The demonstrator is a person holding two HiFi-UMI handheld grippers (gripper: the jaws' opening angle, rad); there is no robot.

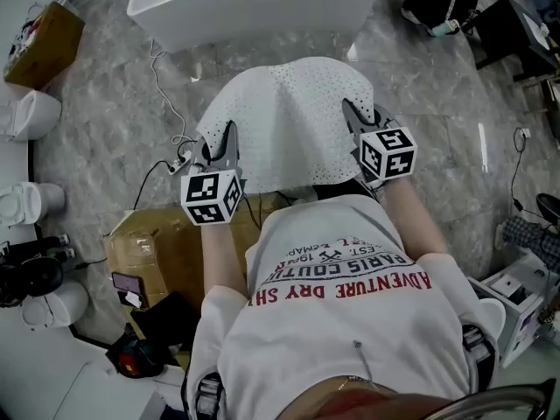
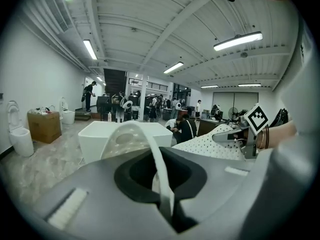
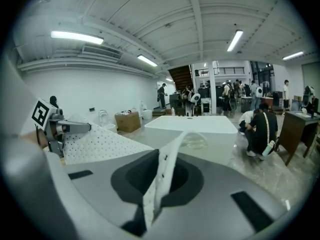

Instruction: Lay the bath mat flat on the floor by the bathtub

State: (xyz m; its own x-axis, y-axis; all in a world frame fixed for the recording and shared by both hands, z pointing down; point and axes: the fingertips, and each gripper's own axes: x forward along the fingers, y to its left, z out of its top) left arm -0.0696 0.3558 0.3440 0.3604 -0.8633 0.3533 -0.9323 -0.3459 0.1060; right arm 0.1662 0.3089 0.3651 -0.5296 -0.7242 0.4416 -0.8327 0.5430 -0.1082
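Note:
The bath mat (image 1: 289, 125) is white, dotted with small holes, and hangs spread in the air between both grippers, a short way in front of the white bathtub (image 1: 254, 3). My left gripper (image 1: 225, 145) is shut on the mat's near left edge. My right gripper (image 1: 357, 119) is shut on its near right edge. In the left gripper view a fold of mat (image 2: 150, 149) stands pinched between the jaws, with the bathtub (image 2: 97, 139) beyond. In the right gripper view the mat's edge (image 3: 162, 176) is likewise pinched, and the bathtub (image 3: 200, 126) lies ahead.
Grey marble floor (image 1: 114, 138) surrounds the tub. A white cable (image 1: 162, 86) trails on it at the left. A cardboard box (image 1: 162, 252) sits by my left side, toilets (image 1: 31, 112) line the left wall, and a white unit (image 1: 516, 296) stands at the right. People stand far behind the tub.

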